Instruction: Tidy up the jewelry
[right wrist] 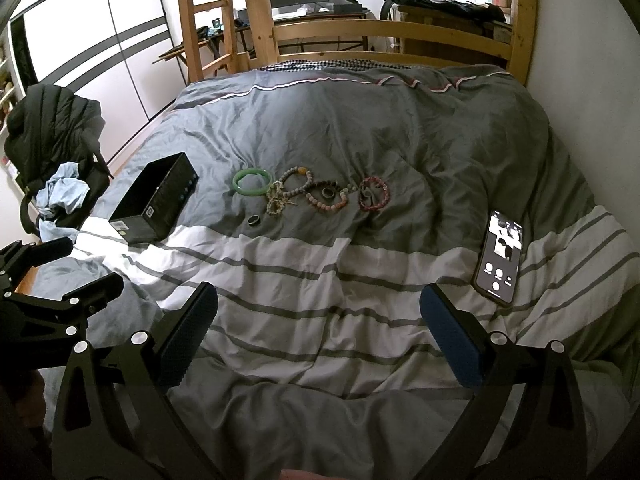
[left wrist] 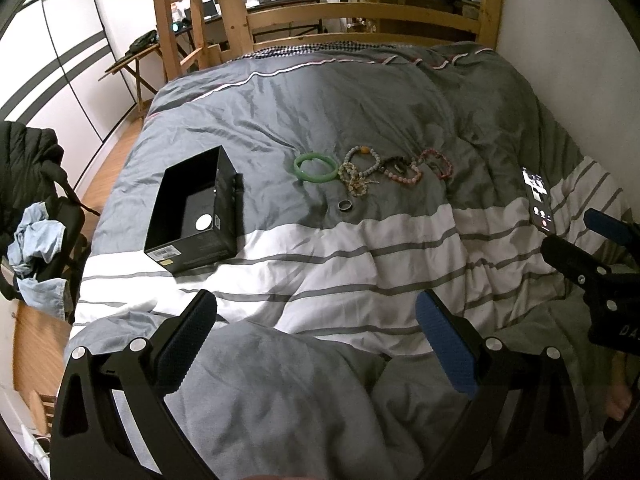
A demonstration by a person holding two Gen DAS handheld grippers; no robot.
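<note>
An open black box (left wrist: 196,210) (right wrist: 156,204) stands on the bed's grey duvet, left of the jewelry. A green bangle (left wrist: 316,167) (right wrist: 253,182), several beaded bracelets (left wrist: 380,168) (right wrist: 320,196), a dark red bracelet (left wrist: 438,163) (right wrist: 373,193) and a dark ring (left wrist: 345,205) (right wrist: 253,221) lie in a row mid-bed. Another ring (right wrist: 328,193) lies inside a bracelet. My left gripper (left wrist: 316,320) is open and empty, well short of the jewelry. My right gripper (right wrist: 318,316) is open and empty, also near the bed's front.
A lit phone (left wrist: 538,198) (right wrist: 498,258) lies on the striped duvet (right wrist: 320,264) at the right. A chair with a black jacket and blue cloth (left wrist: 32,216) (right wrist: 56,160) stands left of the bed. A wooden bed frame (left wrist: 360,16) rises at the back; a wall is on the right.
</note>
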